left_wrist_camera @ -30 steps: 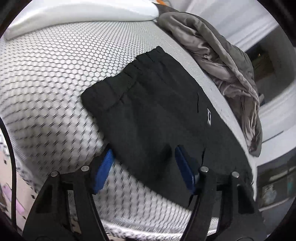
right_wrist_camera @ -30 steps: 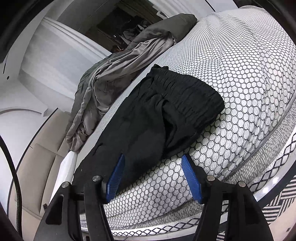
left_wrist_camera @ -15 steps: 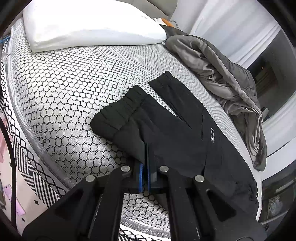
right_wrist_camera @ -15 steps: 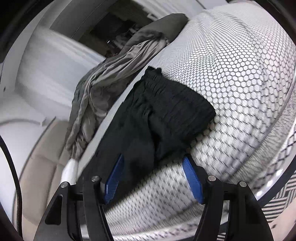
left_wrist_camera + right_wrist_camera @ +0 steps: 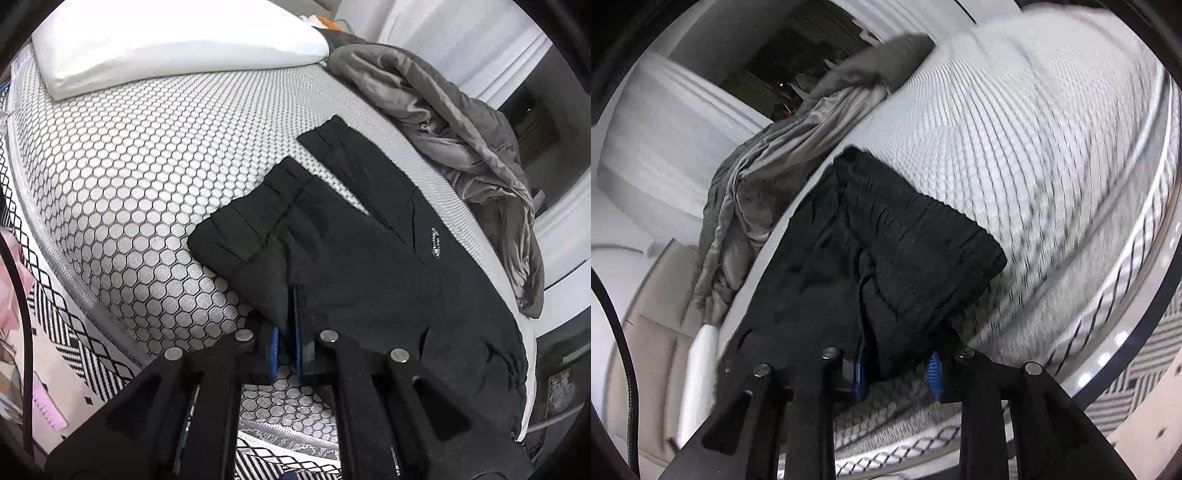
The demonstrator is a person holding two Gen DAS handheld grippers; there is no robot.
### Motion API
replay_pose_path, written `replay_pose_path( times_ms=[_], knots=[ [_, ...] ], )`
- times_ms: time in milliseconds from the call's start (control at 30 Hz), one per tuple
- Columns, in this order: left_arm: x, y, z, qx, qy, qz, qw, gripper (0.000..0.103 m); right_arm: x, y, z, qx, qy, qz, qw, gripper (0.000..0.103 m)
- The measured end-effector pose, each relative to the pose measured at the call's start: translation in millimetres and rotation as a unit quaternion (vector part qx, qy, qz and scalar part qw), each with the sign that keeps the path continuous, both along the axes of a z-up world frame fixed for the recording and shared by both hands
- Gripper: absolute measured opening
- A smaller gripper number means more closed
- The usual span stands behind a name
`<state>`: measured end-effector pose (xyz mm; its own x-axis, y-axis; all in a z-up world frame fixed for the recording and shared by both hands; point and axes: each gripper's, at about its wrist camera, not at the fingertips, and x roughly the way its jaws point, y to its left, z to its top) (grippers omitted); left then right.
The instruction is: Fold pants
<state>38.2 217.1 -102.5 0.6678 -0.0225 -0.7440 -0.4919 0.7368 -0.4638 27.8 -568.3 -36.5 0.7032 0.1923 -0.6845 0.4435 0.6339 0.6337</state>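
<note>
Black pants (image 5: pixel 369 258) lie on the honeycomb-patterned mattress (image 5: pixel 129 166), the waistband end toward the near edge and one leg folded over the other. My left gripper (image 5: pixel 291 314) is shut on the near edge of the pants, with the blue pads (image 5: pixel 274 347) pinched together on a fold of fabric. In the right wrist view the pants (image 5: pixel 886 258) bunch up at the ribbed waistband. My right gripper (image 5: pixel 897 369) is closing on a thick fold there. The fabric fills the gap between its blue pads (image 5: pixel 934 373) and touches both.
A white pillow (image 5: pixel 166 40) lies at the head of the bed. A crumpled grey blanket (image 5: pixel 461 122) runs along the far side of the mattress, close to the pants. A black-and-white patterned rug (image 5: pixel 62 332) covers the floor below the near edge.
The left gripper went from open to shut on the pants' edge and has held since. The right gripper moved in over the waistband and its jaws narrowed around the fabric.
</note>
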Motion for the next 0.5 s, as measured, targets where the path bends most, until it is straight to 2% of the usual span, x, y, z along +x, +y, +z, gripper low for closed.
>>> replay_pose_path(
  times_ms=[33,67,100,167,300,333,367,400,467,500],
  knots=[
    [-1.6,0.5,1.0,-0.002,-0.005,0.001,1.0,0.005,-3.1,-0.5,0.0,0.006,-0.01,0.0,1.0,0.04],
    [-3.7,1.3,1.5,-0.007,-0.011,0.003,0.9999,0.008,-7.2,-0.5,1.8,0.009,-0.023,-0.001,1.0,0.055],
    [-5.5,3.2,1.3,-0.011,-0.014,0.004,0.9998,0.01,-10.7,0.0,3.6,0.012,-0.037,-0.003,0.999,0.063],
    [-7.6,8.2,0.0,-0.026,-0.021,0.011,0.9994,0.013,-15.2,0.3,5.2,0.018,-0.06,-0.006,0.998,0.063],
    [3.6,14.6,-5.1,-0.045,-0.02,0.018,0.9986,0.013,-2.4,-1.3,-2.6,0.032,-0.058,-0.011,0.998,0.063],
    [7.7,13.6,-4.9,-0.038,-0.018,0.019,0.999,0.011,-1.1,-1.9,-4.3,0.031,-0.056,-0.016,0.998,0.061],
    [8.7,13.0,-3.8,-0.029,-0.018,0.02,0.9992,0.0,7.4,-0.4,-3.6,0.03,-0.054,-0.022,0.998,0.049],
    [9.7,11.4,-1.8,-0.02,-0.018,0.022,0.9994,0.0,12.9,-0.6,-5.3,0.025,-0.042,-0.03,0.998,0.029],
    [-1.1,12.2,3.7,-0.019,-0.036,0.021,0.9989,0.0,13.6,-1.9,-7.5,0.015,-0.024,-0.036,0.999,0.014],
    [-7.2,12.5,4.6,-0.021,-0.041,0.019,0.9988,0.0,10.5,-2.7,-6.7,0.016,-0.029,-0.035,0.999,0.012]
  ],
)
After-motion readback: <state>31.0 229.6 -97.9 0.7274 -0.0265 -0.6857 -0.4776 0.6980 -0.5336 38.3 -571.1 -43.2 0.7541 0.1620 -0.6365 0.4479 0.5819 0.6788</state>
